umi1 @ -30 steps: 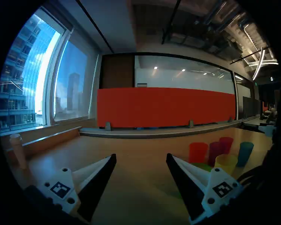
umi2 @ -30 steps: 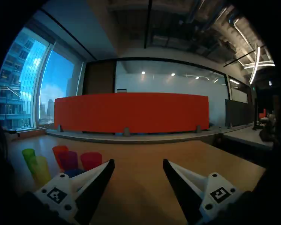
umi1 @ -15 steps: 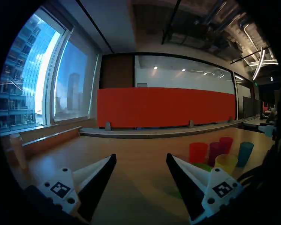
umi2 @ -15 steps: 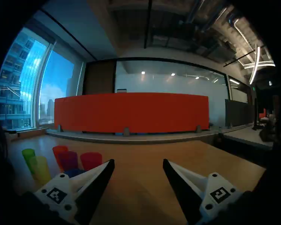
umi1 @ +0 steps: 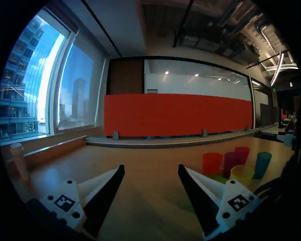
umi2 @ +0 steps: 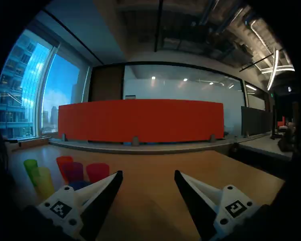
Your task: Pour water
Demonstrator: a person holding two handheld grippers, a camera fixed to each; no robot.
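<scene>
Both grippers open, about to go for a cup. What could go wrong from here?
The cups stand bunched close together, so closing on one would likely knock its neighbours. They sit off to one side of the left gripper and the right gripper, so a sideways sweep could topple them. Which cup holds water cannot be told.

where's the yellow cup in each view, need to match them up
Left gripper view: the yellow cup sits low on the right, at the front of the cup cluster, with the teal cup just right of it.
Right gripper view: the yellow cup sits low on the far left, just below the green cup.
Shared landmark: the red partition runs across the middle of both pictures, behind the cups.
</scene>
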